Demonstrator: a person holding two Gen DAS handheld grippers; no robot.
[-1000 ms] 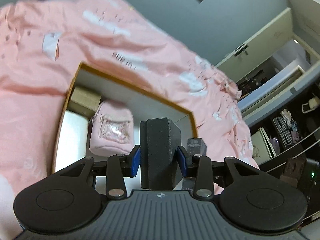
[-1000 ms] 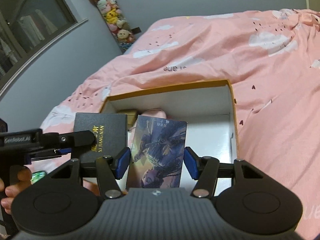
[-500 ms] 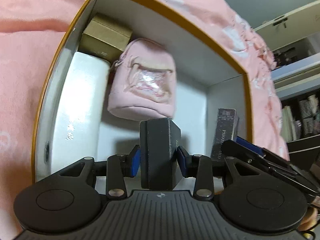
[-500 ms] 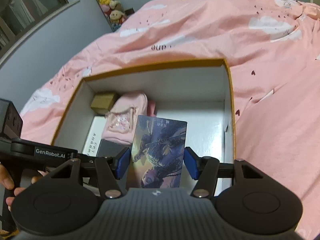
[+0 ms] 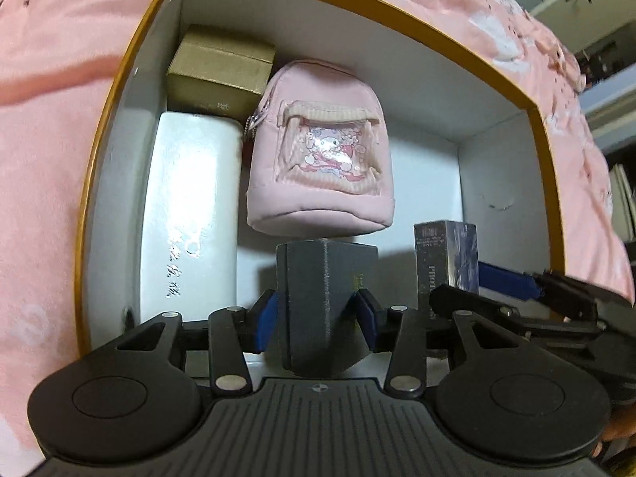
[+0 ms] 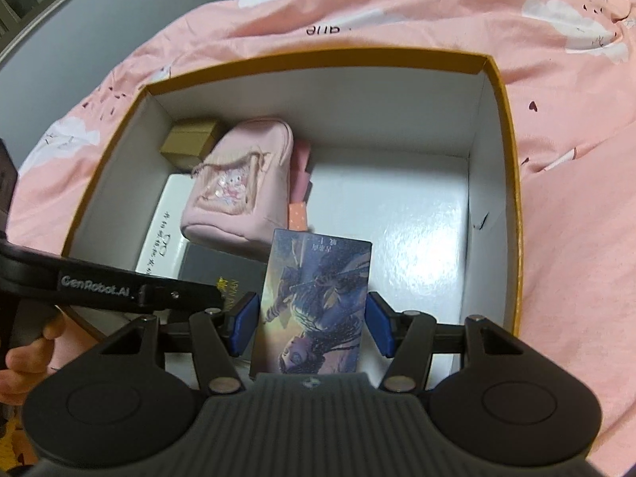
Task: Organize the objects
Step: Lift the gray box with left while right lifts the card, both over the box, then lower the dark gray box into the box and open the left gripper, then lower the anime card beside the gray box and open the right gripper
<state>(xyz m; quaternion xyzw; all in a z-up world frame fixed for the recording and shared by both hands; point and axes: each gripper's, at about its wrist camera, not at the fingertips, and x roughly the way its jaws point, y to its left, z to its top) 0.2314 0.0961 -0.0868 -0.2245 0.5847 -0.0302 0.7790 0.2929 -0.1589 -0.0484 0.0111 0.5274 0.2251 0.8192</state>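
A white storage box with an orange rim lies on a pink bedsheet. My left gripper reaches down into it. A black box stands between its blue pads, turned corner-on and resting on the white floor. The jaws are opening and no longer clamp it flat. My right gripper is shut on an illustrated purple box, held upright just right of the black box, low inside the storage box.
A pink mini backpack, a gold box and a long white box fill the storage box's left half. Bare white floor shows on its right. A hand grips the left tool.
Both grippers tilted down and sank into the storage box. The left jaws widened and the black box turned corner-on between them. The right gripper kept its grip on the illustrated box.
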